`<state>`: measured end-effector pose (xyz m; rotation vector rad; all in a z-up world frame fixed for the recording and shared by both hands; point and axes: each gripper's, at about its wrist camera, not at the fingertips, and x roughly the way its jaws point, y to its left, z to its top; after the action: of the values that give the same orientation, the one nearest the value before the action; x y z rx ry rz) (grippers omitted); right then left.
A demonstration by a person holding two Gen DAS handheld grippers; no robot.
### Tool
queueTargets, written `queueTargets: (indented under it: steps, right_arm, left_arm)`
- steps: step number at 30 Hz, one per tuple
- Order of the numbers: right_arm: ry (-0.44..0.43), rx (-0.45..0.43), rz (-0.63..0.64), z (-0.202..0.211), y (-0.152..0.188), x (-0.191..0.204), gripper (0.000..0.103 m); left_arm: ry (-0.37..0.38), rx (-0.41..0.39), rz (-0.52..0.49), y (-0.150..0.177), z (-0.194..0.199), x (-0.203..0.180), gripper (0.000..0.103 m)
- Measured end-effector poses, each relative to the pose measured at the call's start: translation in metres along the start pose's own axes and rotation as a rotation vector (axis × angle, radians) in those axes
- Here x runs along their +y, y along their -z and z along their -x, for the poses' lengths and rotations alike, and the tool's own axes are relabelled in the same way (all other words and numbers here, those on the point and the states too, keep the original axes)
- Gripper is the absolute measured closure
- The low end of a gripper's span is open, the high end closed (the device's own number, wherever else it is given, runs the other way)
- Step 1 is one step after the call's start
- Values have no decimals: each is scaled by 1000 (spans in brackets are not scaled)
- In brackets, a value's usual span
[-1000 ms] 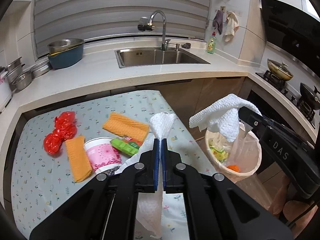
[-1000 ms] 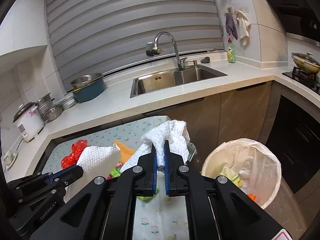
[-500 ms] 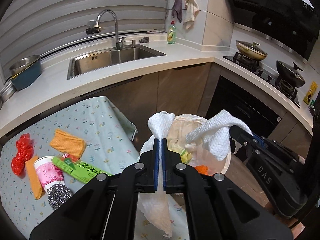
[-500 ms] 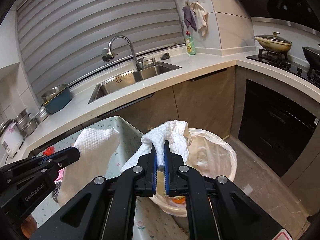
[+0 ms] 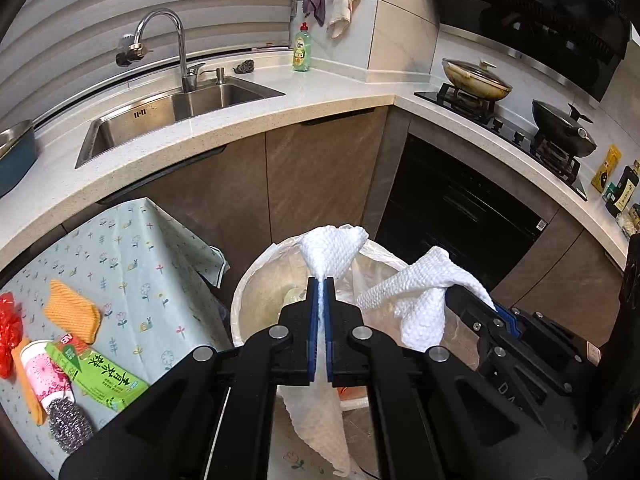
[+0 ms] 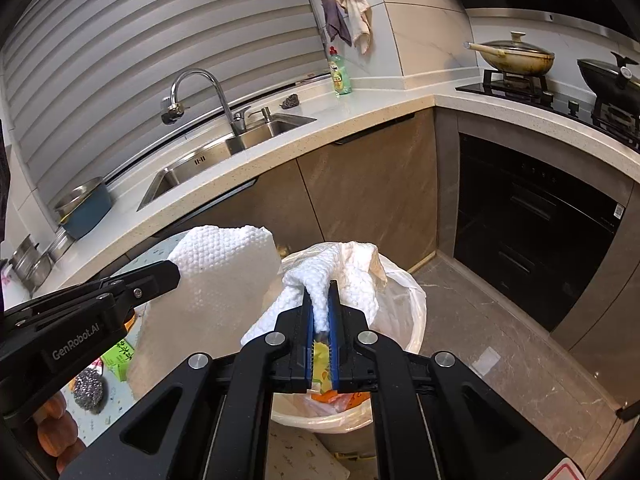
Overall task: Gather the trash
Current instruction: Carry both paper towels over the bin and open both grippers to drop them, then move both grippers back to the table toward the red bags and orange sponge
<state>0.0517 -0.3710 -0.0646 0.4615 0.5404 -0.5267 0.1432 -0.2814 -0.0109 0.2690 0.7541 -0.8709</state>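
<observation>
The left claw [image 5: 319,280] was seen clamped tight on a white embossed paper towel [image 5: 334,250], one bunched end of which stood up beyond the fingertips while a long tail hung down beneath the jaws. The right claw [image 6: 320,286] was likewise pressed closed on a crumpled white paper towel with faint brown stains [image 6: 352,276], which bulged out past and around its tips. Directly beyond and below both claws a round cream waste bin lined with a translucent white plastic bag [image 5: 256,292] was found, with yellow and orange scraps lying inside it; both towels were held above its opening. In the left wrist view the right claw was seen just to the right, its towel draped over the bin's rim.

To the left of the left claw, a desk covered with a pale blue flower-print cloth [image 5: 132,264] was seen. On it were laid an orange knitted cloth [image 5: 72,310], a green tea carton with printed characters [image 5: 100,374], a pink-patterned paper cup on its side [image 5: 44,370], a steel wool scourer [image 5: 70,426] and a crumpled red plastic bag [image 5: 8,332]. Further off, a white stone counter with a steel sink [image 5: 160,116] and a curved tap [image 5: 176,40] was visible.
</observation>
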Motion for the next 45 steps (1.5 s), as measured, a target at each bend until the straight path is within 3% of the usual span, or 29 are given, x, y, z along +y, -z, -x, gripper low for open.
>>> queueTargets:
  steps: [4, 6, 19, 21, 25, 30, 45]
  right_arm:
    - [3, 7, -1, -5, 0, -3, 97]
    - [3, 8, -1, -7, 0, -3, 97]
    - [-6, 32, 12, -23, 0, 0, 97]
    - [-9, 35, 16, -25, 0, 3, 95]
    - [-10, 32, 20, -28, 0, 8, 91]
    - [-10, 27, 29, -29, 0, 17, 78]
    - [-75, 10, 101, -13, 1, 77, 73]
  left_arm:
    - [13, 15, 11, -1, -12, 1, 97]
    - [15, 21, 15, -2, -15, 3, 89]
    - [-17, 26, 52, 1, -20, 20, 78]
    - [-28, 20, 56, 3, -18, 23, 70]
    - [-44, 14, 68, 5, -14, 32, 68]
    - [-65, 4, 92, 7, -8, 45, 60]
    - [-122, -31, 174, 22, 29, 98, 59]
